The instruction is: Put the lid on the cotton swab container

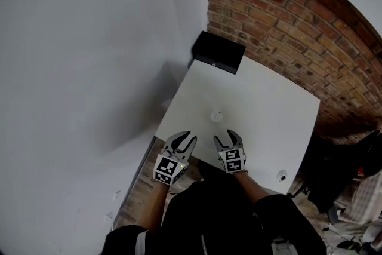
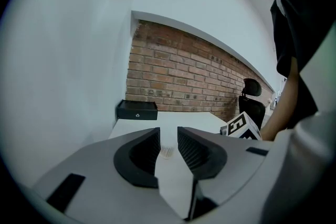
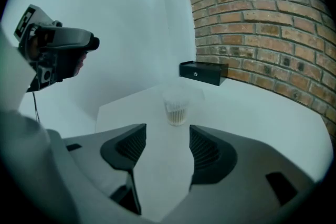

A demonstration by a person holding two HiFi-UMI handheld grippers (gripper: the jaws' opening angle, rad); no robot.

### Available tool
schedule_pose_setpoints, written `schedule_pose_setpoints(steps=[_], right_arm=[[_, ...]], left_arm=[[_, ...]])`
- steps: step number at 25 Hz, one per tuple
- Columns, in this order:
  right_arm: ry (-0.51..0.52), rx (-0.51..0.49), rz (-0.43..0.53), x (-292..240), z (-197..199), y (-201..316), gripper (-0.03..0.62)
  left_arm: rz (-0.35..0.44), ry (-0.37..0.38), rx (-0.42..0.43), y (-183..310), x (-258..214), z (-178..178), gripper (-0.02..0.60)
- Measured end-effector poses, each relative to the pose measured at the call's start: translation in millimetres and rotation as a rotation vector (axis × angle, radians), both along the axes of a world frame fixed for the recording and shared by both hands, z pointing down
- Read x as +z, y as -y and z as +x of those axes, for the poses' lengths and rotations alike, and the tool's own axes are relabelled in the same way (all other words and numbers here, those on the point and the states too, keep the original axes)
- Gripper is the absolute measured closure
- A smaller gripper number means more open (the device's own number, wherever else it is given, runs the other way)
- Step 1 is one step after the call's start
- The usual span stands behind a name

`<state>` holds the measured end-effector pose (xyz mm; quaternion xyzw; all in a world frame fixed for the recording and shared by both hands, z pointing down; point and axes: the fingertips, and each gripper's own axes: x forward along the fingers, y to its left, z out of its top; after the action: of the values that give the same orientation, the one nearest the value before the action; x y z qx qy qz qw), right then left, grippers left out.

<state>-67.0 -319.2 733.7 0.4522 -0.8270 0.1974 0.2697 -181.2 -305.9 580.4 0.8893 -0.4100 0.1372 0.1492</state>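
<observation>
Dim even light, soft shadows, fisheye edges dark, gripper views curved

Swab container (image 1: pixel 216 116) sits mid tabletop (image 1: pixel 268 104), box (image 1: pixel 218 52) at the far corner against the brick wall (image 1: pixel 286 15). Left tongs (image 1: pixel 185 137) and right tongs (image 1: pixel 224 135) side by side just in front of it.

Smooth matt surfaces beside rough brick

The table (image 1: pixel 268 98) is smooth matt white, the brick wall (image 1: pixel 286 15) rough and dull, the black box (image 1: pixel 218 52) matt, the cotton swab container (image 3: pixel 176 107) clear plastic; ribbed black pads (image 3: pixel 206 150) line the right gripper (image 3: pixel 168 131).
</observation>
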Motion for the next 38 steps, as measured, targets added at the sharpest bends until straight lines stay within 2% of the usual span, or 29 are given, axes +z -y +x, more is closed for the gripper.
schedule_pose_setpoints(steps=[5, 10, 17, 30, 38], right_arm=[[0.015, 0.005, 0.012, 5.9, -5.3, 14.7, 0.344], [0.002, -0.010, 0.064, 6.7, -8.3, 28.7, 0.339], [0.063, 0.059, 0.078, 5.3, -6.3, 43.6, 0.339], [0.074, 0.095, 0.122, 13.8, -10.2, 65.4, 0.335], [0.060, 0.018, 0.099, 21.2, -23.1, 68.5, 0.335]], left_arm=[[-0.021, 0.010, 0.031, 22.3, 8.1, 5.5, 0.483], [-0.024, 0.013, 0.040, 36.5, 3.4, 9.0, 0.479], [-0.046, 0.019, 0.057, 41.9, 9.7, 9.2, 0.479], [-0.075, 0.020, 0.114, 54.7, 19.8, 15.6, 0.479], [-0.081, 0.014, 0.118, 54.5, 21.1, 23.5, 0.479]])
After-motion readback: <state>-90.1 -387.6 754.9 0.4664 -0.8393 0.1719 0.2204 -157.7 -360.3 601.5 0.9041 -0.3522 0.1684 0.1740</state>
